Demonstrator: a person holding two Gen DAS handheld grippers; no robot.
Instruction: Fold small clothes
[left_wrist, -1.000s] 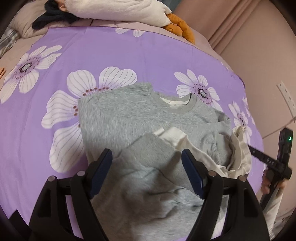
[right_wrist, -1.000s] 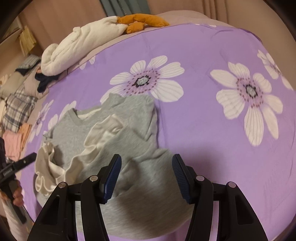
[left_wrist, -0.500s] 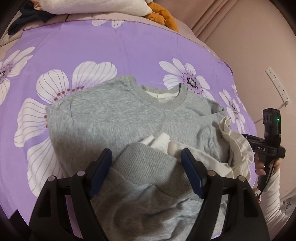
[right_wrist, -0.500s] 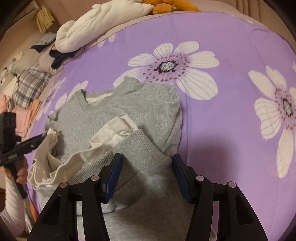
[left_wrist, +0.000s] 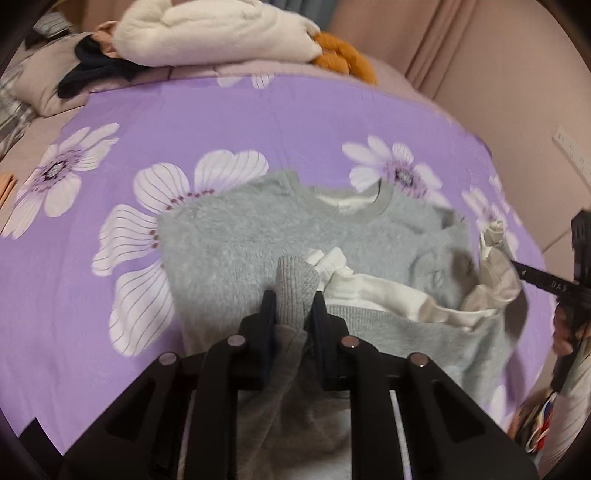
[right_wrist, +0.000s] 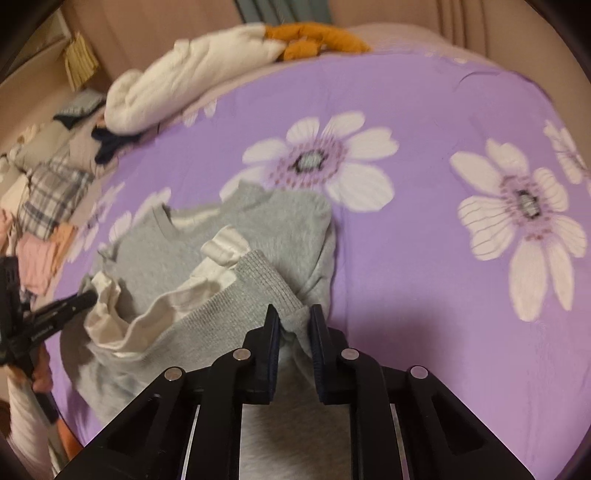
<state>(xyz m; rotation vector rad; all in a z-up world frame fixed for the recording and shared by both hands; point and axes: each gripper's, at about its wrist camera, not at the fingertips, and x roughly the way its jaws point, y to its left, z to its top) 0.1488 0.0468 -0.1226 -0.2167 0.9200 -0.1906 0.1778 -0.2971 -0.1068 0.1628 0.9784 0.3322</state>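
A grey sweatshirt with a white lining lies on a purple flowered sheet, neck at the far side and lower part folded up. In the left wrist view, my left gripper is closing its jaws, and the pads pinch a bunched piece of the ribbed hem. In the right wrist view, the sweatshirt has its other hem corner pinched in my right gripper, whose jaws are also closing. Each view shows the other gripper at its edge, the right gripper and the left gripper, both at the fabric.
A white plush bundle, an orange soft toy and a dark garment lie at the head of the bed. Piled clothes sit off the left side. A pink wall with a socket strip is on the right.
Both grippers went from wide open above the folded-up hem to closed on it. The hem is now bunched between the pads of each.
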